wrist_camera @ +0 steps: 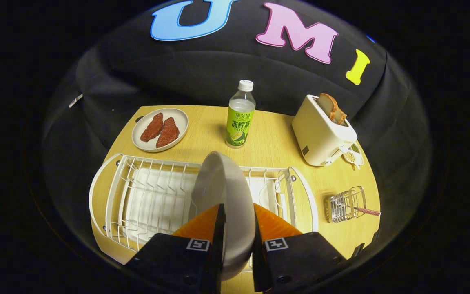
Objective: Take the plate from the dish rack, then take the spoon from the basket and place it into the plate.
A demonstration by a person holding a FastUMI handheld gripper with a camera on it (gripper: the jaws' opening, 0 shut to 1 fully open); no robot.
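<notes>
A pale grey plate (222, 192) stands on edge between my fingers, over the white wire dish rack (145, 196). My gripper (239, 216) is shut on the plate's rim, one finger on each face. Whether the plate still rests in the rack's slots is hidden by the fingers. To the right of the rack sits a small wire basket (343, 204) with the spoon's pink checked handle (367, 211) sticking out of it to the right.
Beyond the rack stand a green-labelled bottle (240, 116), a plate with two red meat pieces (160, 130), and a cream toaster (320, 132) holding bread. A small dish (353, 157) lies beside the toaster. The wooden table (276, 147) ends close behind these.
</notes>
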